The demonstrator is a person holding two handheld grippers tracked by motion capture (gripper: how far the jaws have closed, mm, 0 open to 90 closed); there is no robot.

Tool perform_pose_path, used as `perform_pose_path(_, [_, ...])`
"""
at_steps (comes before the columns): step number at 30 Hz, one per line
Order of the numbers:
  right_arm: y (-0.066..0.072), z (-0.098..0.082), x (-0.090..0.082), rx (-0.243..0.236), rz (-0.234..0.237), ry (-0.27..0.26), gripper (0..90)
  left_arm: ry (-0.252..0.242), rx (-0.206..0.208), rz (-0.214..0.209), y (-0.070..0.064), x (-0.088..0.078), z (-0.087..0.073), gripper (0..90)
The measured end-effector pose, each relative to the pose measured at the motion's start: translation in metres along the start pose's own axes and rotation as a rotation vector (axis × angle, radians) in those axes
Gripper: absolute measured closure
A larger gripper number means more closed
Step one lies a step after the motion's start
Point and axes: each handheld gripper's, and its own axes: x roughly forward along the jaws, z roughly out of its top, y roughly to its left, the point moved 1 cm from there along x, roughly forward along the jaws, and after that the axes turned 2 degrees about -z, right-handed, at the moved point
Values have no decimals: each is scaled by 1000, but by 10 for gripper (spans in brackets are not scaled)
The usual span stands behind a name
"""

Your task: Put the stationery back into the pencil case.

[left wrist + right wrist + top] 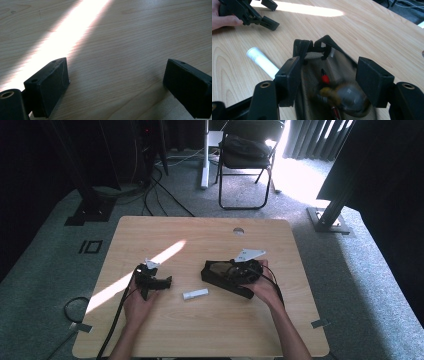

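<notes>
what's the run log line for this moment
left gripper: open, empty | right gripper: open over black pouch | white tube: on table

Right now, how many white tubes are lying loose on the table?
1. The white tube lies on the table between the two grippers, just left of the black pouch; more may be hidden inside the pouch.

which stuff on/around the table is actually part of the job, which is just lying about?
In the job:
- black pouch, open, pens inside
- white tube, on the table beside it
- right gripper, jaws apart over the pouch
- left gripper, open, nothing between its jaws

Lying about:
- folding chair
- floor cables
</notes>
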Motion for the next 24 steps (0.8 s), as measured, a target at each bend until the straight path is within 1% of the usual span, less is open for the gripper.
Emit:
perform_pose_path(2, [0,0,-4,5,-10,-11,362,-1,0,0,0,0,0,65])
perform_pose_path(6, [1,2,-10,8,-15,-31,375,1,1,0,0,0,0,65])
perform_pose_path(13, [10,5,-14,-1,-20,-70,445,1,1,0,0,0,0,65])
perform_pose_path(19, [18,8,-16,-14,-9,-92,489,1,1,0,0,0,0,65])
perform_pose_path(24, [24,8,-12,-14,9,-94,506,1,1,0,0,0,0,65])
